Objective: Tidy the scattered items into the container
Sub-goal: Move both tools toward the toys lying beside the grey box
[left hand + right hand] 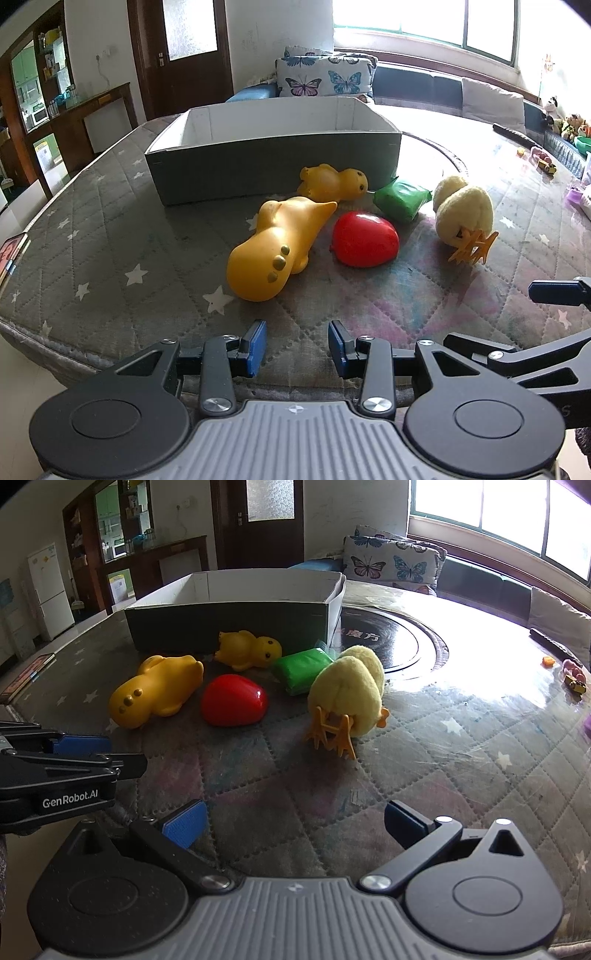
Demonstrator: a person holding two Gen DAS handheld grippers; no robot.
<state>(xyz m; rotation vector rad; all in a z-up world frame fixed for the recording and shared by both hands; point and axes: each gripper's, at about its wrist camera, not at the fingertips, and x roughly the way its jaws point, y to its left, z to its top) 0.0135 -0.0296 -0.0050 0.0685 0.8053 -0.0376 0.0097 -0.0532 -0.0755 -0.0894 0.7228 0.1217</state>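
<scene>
While both hand-held grippers, left (297,343) and right (295,825), hang empty with jaws apart near the bench's (110,236) front edge, five toys lie outside the box (273,147); nothing visibly packed.

Bare quilted cover (295,794) before toys, box (273,162) walling behind

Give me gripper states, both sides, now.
Left gripper: open, fingers empty, short of the toys.
Right gripper: open wide, fingers empty, nothing held.
</scene>
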